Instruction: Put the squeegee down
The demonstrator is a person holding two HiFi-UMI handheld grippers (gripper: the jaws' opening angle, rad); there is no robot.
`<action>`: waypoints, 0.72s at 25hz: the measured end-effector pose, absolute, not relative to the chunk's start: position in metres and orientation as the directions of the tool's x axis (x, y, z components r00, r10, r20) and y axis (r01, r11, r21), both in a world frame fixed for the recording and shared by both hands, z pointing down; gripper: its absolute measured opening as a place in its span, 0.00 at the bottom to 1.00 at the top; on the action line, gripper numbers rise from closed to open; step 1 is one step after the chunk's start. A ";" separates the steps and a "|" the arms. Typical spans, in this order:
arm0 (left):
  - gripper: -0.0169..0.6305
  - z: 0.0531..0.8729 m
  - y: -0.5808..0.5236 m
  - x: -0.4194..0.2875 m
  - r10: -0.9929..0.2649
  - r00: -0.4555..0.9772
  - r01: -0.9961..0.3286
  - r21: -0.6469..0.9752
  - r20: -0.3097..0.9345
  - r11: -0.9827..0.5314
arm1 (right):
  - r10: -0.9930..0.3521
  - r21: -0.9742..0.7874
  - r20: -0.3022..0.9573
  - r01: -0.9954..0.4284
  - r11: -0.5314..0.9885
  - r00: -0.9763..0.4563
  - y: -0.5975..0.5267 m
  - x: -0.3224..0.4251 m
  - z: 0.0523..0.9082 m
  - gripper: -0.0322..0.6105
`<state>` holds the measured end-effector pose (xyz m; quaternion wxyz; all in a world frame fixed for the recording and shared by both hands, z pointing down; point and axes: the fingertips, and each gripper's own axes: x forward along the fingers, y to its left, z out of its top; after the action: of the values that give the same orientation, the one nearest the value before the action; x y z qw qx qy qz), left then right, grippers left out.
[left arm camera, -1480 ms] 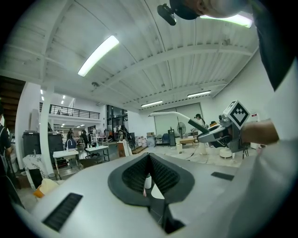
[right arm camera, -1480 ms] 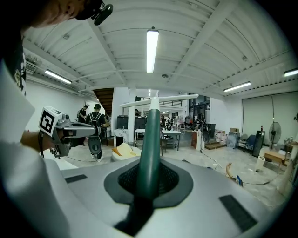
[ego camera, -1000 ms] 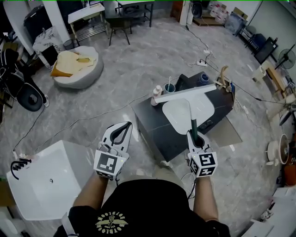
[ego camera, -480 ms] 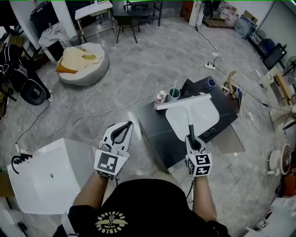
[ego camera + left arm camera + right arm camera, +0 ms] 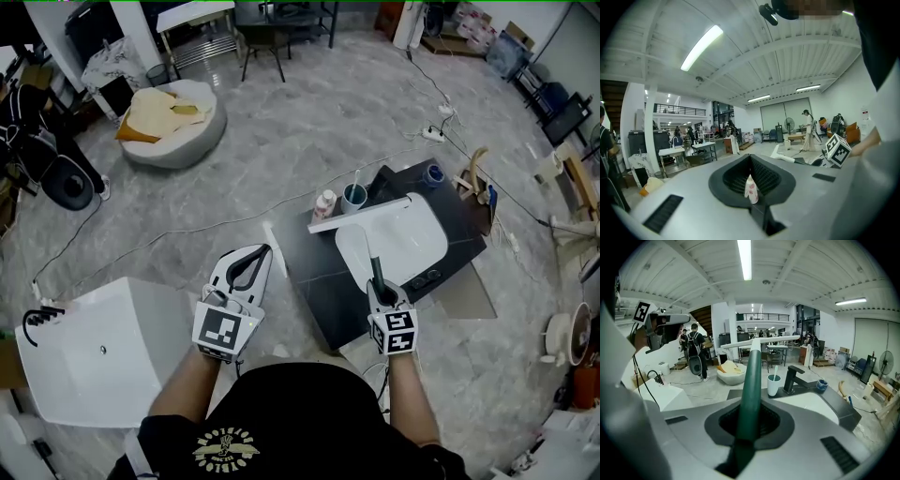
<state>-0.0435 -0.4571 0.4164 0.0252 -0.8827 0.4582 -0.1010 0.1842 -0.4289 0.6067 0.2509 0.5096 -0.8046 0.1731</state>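
- Head view, from the left: a white sink unit [image 5: 103, 361] sits on the grey floor [image 5: 281, 122], with a black fitting [image 5: 37, 322] at its near corner. A round cushion [image 5: 171, 117] lies well beyond it.
- Next comes the left gripper [image 5: 263, 251], held out over the floor. Its jaws are closed tip to tip with nothing caught between them.
- Further right, the right gripper [image 5: 375, 283] is clamped on the dark green handle [image 5: 751, 376] of the squeegee [image 5: 375, 265].
- That squeegee hangs over the dark counter [image 5: 314, 277], above its white basin [image 5: 412, 246]. Its long axis runs straight away from the person.
- At the far end the pale blade [image 5: 361, 214] lies crosswise along the basin's back edge. From where I stand I cannot tell if the blade touches the counter.
- Just behind the blade stand a small bottle [image 5: 323, 204], a cup [image 5: 353, 198] with a toothbrush in it, and a black tap [image 5: 382, 182]. A blue dish [image 5: 433, 174] sits at the far right corner.
- These crowd the strip behind the blade, and a cable [image 5: 169, 239] trails across the floor on the left.
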 end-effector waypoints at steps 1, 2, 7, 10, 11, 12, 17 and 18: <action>0.06 0.419 -0.459 -0.043 -0.816 0.556 -0.806 -0.138 0.159 -0.576 | -0.726 -0.024 0.588 -0.905 0.425 -0.356 -0.430 0.185 0.612 0.13; 0.06 0.421 -0.461 -0.042 -0.818 0.552 -0.808 -0.137 0.162 -0.573 | -0.719 -0.026 0.596 -0.903 0.428 -0.358 -0.431 0.185 0.618 0.13; 0.06 0.428 -0.471 -0.043 -0.827 0.535 -0.822 -0.120 0.173 -0.557 | -0.679 -0.040 0.632 -0.891 0.452 -0.373 -0.437 0.182 0.641 0.13; 0.06 0.433 -0.476 -0.045 -0.832 0.524 -0.829 -0.115 0.182 -0.547 | -0.652 -0.041 0.656 -0.881 0.472 -0.380 -0.441 0.176 0.660 0.13; 0.06 0.435 -0.478 -0.045 -0.833 0.521 -0.830 -0.115 0.186 -0.546 | -0.644 -0.038 0.665 -0.878 0.477 -0.379 -0.442 0.175 0.666 0.13; 0.06 0.437 -0.479 -0.045 -0.833 0.519 -0.831 -0.115 0.192 -0.544 | -0.635 -0.037 0.674 -0.876 0.481 -0.377 -0.443 0.174 0.673 0.13; 0.06 0.438 -0.481 -0.048 -0.838 0.507 -0.839 -0.110 0.202 -0.533 | -0.577 -0.045 0.722 -0.858 0.511 -0.382 -0.440 0.166 0.703 0.13; 0.06 0.437 -0.482 -0.047 -0.840 0.506 -0.840 -0.109 0.195 -0.531 | -0.565 -0.047 0.730 -0.854 0.519 -0.384 -0.440 0.165 0.709 0.13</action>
<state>-0.0473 -0.4819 0.4370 0.0000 -0.8676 0.4843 -0.1124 0.1648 -0.4396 0.7086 0.3367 0.4414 -0.8037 0.2141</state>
